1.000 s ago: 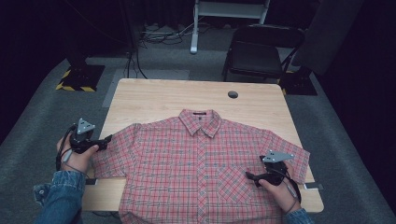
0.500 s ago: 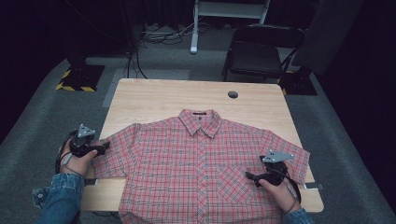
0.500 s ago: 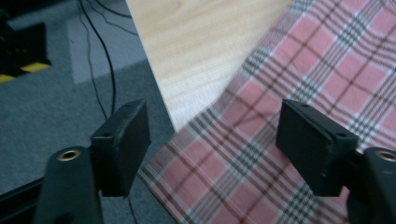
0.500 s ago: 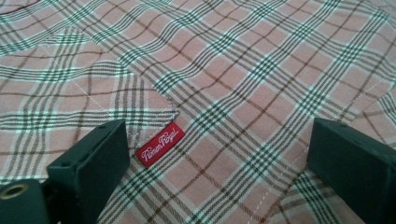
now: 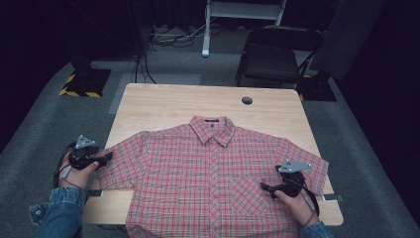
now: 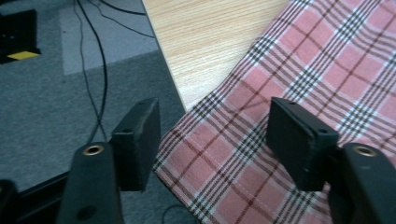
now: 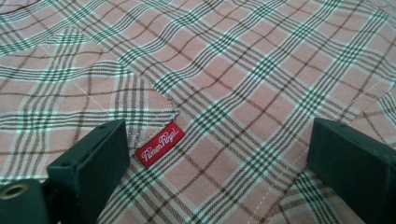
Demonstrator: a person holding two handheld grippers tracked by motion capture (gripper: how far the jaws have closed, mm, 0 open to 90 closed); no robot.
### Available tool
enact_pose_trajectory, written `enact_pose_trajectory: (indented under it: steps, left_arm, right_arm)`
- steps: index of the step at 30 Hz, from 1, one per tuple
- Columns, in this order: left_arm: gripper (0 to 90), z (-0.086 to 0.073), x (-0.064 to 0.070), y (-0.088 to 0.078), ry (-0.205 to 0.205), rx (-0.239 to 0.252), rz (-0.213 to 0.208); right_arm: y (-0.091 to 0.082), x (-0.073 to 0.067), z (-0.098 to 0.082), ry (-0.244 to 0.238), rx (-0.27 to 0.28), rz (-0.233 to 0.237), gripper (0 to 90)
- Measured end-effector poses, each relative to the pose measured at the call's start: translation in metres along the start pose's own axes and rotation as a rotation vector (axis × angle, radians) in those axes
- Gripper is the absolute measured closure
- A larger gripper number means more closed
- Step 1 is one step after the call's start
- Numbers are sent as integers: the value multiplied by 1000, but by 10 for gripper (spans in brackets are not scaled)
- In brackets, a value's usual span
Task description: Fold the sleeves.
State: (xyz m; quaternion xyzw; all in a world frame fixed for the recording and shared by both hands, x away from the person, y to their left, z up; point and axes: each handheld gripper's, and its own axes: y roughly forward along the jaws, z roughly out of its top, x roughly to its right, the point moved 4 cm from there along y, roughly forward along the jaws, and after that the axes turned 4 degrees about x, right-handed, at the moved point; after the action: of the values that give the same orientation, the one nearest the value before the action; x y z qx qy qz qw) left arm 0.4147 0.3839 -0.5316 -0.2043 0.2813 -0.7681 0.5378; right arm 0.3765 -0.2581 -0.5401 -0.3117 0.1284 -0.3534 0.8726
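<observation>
Shirt (image 5: pixel 213 173) lies flat, face up, on the table (image 5: pixel 163 104), collar toward the far edge, hem hanging off the near edge. Left gripper (image 5: pixel 106 158) sits at the left sleeve cuff (image 6: pixel 219 158), which overhangs the table's left edge; its jaws have just been closing with the cuff between them, but the pads don't press on cloth yet, so it's unclenched. Right gripper (image 5: pixel 265 187) hovers over the chest pocket (image 5: pixel 245 191), jaws wide apart, nothing held; red label (image 7: pixel 159 143) sits between them. Risks, as I judge them: left jaws may catch only the hem stitching or one layer, so the sleeve slips out on the pull; coming in too low, the lower jaw could hit the table edge; a one-sided pull with the right side unpinned would probably drag the whole shirt and wrinkle it. Around: cable hole (image 5: pixel 246 100) in the tabletop, chair (image 5: pixel 275 54) behind the table, floor cables (image 6: pixel 95 70) below the left edge. Nothing blocks either gripper.
</observation>
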Motion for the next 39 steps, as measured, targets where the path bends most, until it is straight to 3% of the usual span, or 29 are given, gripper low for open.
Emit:
enact_pose_trajectory:
  steps: [2, 5, 6, 9, 10, 11, 15, 28, 32, 39]
  left_arm:
    - [380, 0, 0, 0, -10, 2, -11]
    - [498, -4, -1, -1, -103, 18, -69]
    - [509, -5, -2, -1, -109, 20, -74]
    - [538, -4, 0, -3, -112, 10, -50]
    - [579, -4, 0, -3, -112, 10, -50]
    - [631, -2, 0, -7, -94, -13, -19]
    - [789, -1, 2, -11, -92, -46, -8]
    - [833, 10, 6, -22, -60, -39, 18]
    - [826, 22, 14, -36, -93, -14, -3]
    - [819, 39, 27, -51, -74, 24, -27]
  right_arm:
    - [0, 0, 0, 0, 0, 0, 57]
    - [0, 0, 0, 0, 0, 0, 57]
    - [0, 0, 0, 0, 0, 0, 57]
    - [0, 0, 0, 0, 0, 0, 57]
    - [0, 0, 0, 0, 0, 0, 57]
    - [0, 0, 0, 0, 0, 0, 57]
    - [0, 0, 0, 0, 0, 0, 57]
    - [0, 0, 0, 0, 0, 0, 57]
    - [0, 0, 0, 0, 0, 0, 57]
    - [0, 0, 0, 0, 0, 1, 56]
